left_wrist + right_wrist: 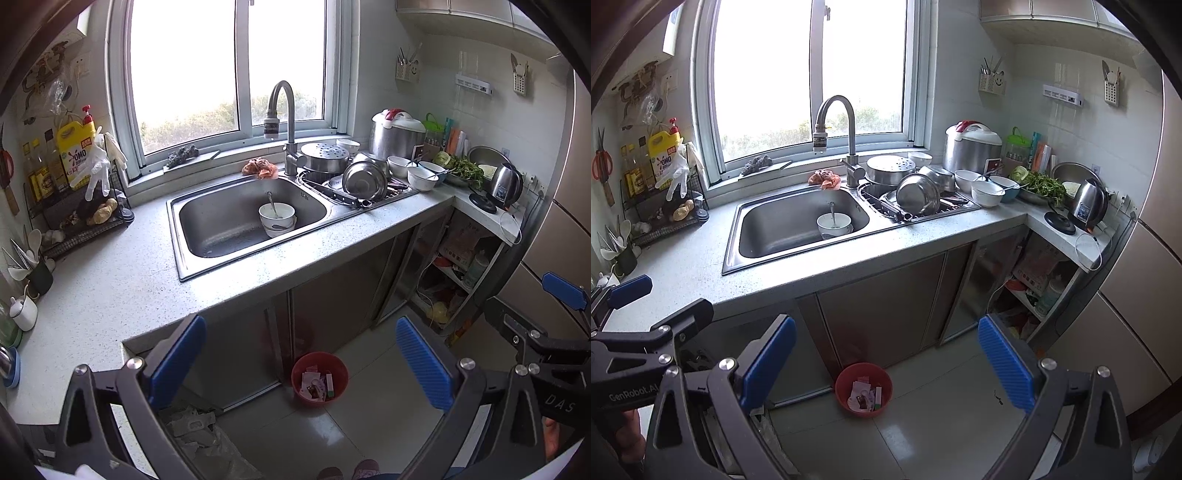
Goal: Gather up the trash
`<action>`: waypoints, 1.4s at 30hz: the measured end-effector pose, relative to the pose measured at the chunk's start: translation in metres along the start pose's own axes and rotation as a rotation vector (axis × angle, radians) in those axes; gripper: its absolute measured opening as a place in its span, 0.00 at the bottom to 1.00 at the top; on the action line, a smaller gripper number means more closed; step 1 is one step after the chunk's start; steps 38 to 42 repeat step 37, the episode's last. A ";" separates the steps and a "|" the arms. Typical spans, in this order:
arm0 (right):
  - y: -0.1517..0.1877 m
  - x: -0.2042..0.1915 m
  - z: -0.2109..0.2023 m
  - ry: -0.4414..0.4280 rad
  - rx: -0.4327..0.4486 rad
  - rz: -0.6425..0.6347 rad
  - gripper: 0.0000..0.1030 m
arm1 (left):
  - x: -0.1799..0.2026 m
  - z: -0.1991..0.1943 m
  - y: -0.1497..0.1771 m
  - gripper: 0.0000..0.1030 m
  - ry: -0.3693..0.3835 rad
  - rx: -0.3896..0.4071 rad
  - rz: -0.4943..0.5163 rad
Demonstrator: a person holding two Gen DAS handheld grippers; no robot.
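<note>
Hovering: both tools, spread wide, holding nothing
left tool [301, 363]: red bin [320, 378] on floor between its fingers
right tool [886, 363]: same bin [863, 388] just left of centre

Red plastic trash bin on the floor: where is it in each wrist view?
Left wrist: round red plastic trash bin lower centre, floor by the cabinets.
Right wrist: lower centre, left of middle.
Shared landmark: curved steel faucet directly above it.

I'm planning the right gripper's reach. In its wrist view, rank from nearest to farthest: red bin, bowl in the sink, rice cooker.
1. Red bin, on the floor just ahead.
2. Bowl, in the sink basin.
3. Rice cooker, back right by the wall.
</note>
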State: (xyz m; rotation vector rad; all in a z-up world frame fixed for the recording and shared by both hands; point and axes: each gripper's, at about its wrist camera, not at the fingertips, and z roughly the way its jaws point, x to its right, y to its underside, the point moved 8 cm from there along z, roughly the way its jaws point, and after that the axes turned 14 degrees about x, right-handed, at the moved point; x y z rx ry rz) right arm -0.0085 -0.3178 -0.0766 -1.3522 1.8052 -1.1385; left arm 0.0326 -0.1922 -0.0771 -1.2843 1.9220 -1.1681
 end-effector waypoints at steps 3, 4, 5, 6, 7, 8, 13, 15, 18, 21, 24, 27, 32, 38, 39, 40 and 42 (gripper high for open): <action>-0.001 0.001 0.001 -0.002 0.003 -0.006 0.96 | 0.000 0.000 0.001 1.00 0.001 -0.004 -0.009; -0.001 0.001 0.000 -0.003 0.003 -0.008 0.96 | 0.000 0.001 0.001 1.00 0.000 -0.005 -0.012; -0.001 0.001 0.001 -0.003 0.004 -0.010 0.96 | -0.001 0.001 0.001 1.00 0.001 -0.005 -0.014; -0.001 0.000 0.001 -0.004 0.004 -0.011 0.96 | -0.001 0.001 0.001 1.00 0.002 -0.006 -0.016; 0.000 0.001 0.001 -0.006 0.003 -0.011 0.96 | -0.001 0.001 0.001 1.00 0.002 -0.008 -0.016; 0.000 0.001 0.001 -0.006 0.003 -0.011 0.96 | 0.000 0.001 0.001 0.99 0.002 -0.009 -0.016; 0.000 0.001 0.001 -0.008 0.000 -0.010 0.96 | 0.000 0.001 0.002 0.99 0.004 -0.009 -0.013; 0.000 0.002 0.001 -0.011 0.002 -0.011 0.96 | 0.000 0.000 0.002 0.99 0.004 -0.003 -0.010; 0.000 0.002 0.001 -0.012 0.003 -0.011 0.96 | 0.000 -0.001 0.002 1.00 0.003 -0.002 -0.011; 0.000 0.003 0.002 -0.014 0.003 -0.013 0.96 | 0.000 -0.001 0.002 1.00 0.005 -0.006 -0.012; 0.001 0.004 0.001 -0.009 -0.001 -0.013 0.96 | 0.002 -0.002 0.004 1.00 0.009 -0.011 -0.012; 0.002 0.004 0.001 -0.006 -0.002 -0.012 0.96 | 0.003 -0.002 0.005 1.00 0.014 -0.014 -0.012; 0.002 0.005 0.000 0.000 -0.003 -0.009 0.96 | 0.005 0.000 0.004 1.00 0.019 -0.015 -0.009; 0.003 0.006 0.000 0.004 -0.005 -0.007 0.96 | 0.007 0.002 0.004 1.00 0.023 -0.015 -0.006; 0.003 0.006 0.000 0.004 -0.005 -0.007 0.96 | 0.007 0.002 0.004 1.00 0.023 -0.015 -0.006; 0.003 0.006 0.000 0.004 -0.005 -0.007 0.96 | 0.007 0.002 0.004 1.00 0.023 -0.015 -0.006; 0.003 0.006 0.000 0.004 -0.005 -0.007 0.96 | 0.007 0.002 0.004 1.00 0.023 -0.015 -0.006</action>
